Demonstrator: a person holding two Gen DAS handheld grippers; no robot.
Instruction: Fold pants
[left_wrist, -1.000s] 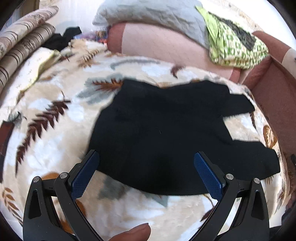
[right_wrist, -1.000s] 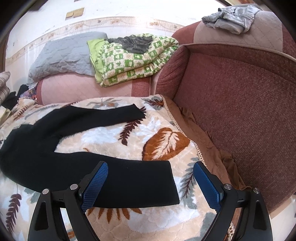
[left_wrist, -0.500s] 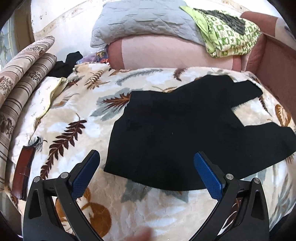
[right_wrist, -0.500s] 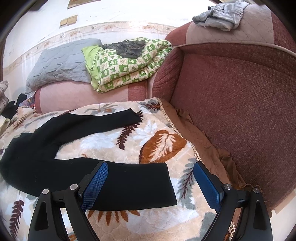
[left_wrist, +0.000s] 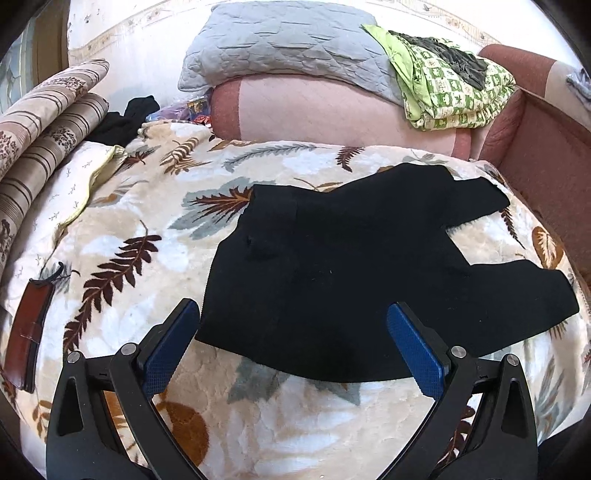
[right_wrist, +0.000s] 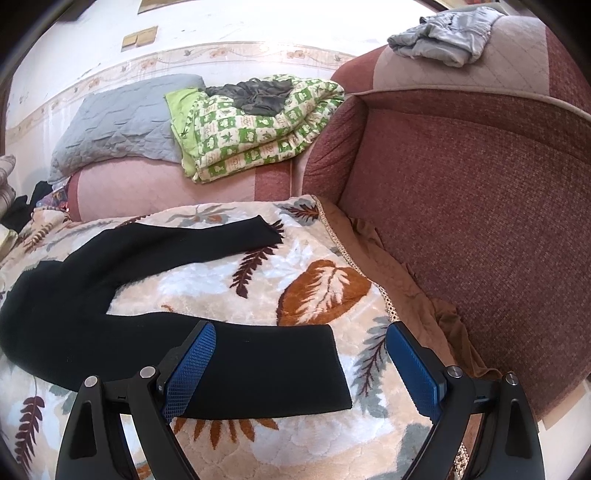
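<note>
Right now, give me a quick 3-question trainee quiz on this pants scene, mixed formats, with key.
1. True or false: the left gripper is shut on the black pants.
2. The right gripper hovers over which part? A) waistband B) near leg's hem C) far leg's hem
3. Fill in: the pants lie on a leaf-print ____.

Key: 1 false, both grippers are open; 2 B; 3 blanket.

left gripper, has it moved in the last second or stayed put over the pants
Yes. The left gripper has backed away and swung left: against the grey pillow, the black pants now sit farther right and smaller.
</note>
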